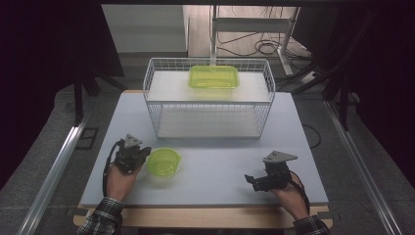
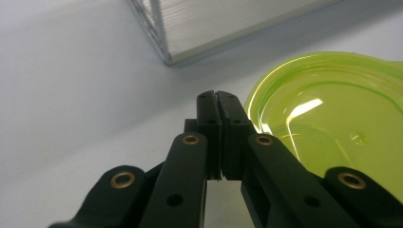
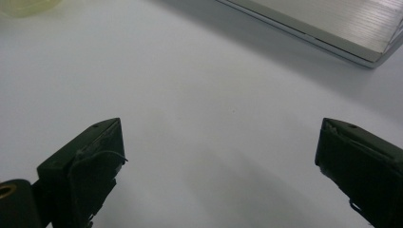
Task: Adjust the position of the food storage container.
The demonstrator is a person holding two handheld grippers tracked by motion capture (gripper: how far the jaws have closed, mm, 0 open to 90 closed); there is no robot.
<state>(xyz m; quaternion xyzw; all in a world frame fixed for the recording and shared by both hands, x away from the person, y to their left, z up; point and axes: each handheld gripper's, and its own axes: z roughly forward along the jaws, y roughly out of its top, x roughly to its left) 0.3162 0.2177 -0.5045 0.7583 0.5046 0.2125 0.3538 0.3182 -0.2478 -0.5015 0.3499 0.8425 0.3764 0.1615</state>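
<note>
A round, translucent green bowl (image 1: 164, 162) sits on the grey table (image 1: 220, 161) at the front left. My left gripper (image 1: 145, 154) is just left of it, shut with nothing between its jaws. In the left gripper view the two black jaws press together at the left gripper (image 2: 218, 100), right beside the bowl's (image 2: 332, 118) rim; I cannot tell if they touch it. My right gripper (image 1: 250, 179) rests at the front right, pointing left. There the right gripper (image 3: 221, 142) is open wide over bare table. A green rectangular container (image 1: 214, 77) lies in the white wire basket (image 1: 210, 120).
The wire basket stands at the middle back of the table, and its base corner (image 2: 166, 57) is just beyond the left gripper. The basket's base (image 3: 332, 23) lies ahead of the right gripper. A metal rail (image 1: 58, 166) runs along the floor on the left.
</note>
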